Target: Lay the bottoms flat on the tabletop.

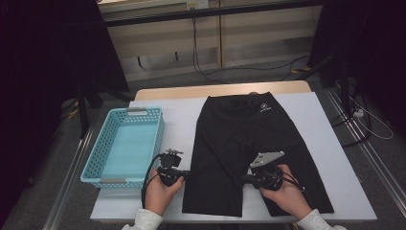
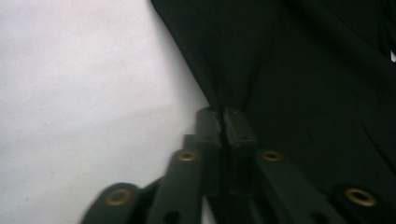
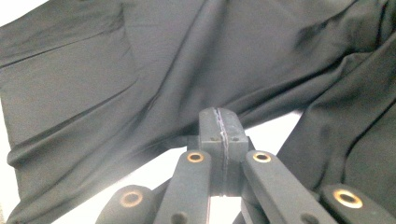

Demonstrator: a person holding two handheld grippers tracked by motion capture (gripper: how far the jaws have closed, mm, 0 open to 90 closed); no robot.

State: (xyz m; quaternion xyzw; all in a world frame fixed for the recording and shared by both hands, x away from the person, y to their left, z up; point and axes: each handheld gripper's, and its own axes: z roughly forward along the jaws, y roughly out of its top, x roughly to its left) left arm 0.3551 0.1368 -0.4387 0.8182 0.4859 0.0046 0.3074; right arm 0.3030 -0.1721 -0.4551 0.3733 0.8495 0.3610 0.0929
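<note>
Black shorts [image 1: 239, 139] lie flat on the white table cover [image 1: 325, 143], waistband at the far end and legs toward me. My left gripper [image 1: 186, 176] is at the outer edge of the left leg, pointing right. In the left gripper view its jaws [image 2: 223, 114] are pinched on the hem of the shorts [image 2: 303, 70], with creases running out from the tips. My right gripper [image 1: 245, 179] points left at the gap between the two legs. In the right gripper view it is shut [image 3: 219, 114] on the inner edge of the fabric [image 3: 187, 60], where folds gather.
A light blue plastic basket [image 1: 91, 167] with nothing in it stands at the left of the table, close to my left hand. Cables run across the floor beyond the table's far edge. Bare white cover lies to the right of the shorts.
</note>
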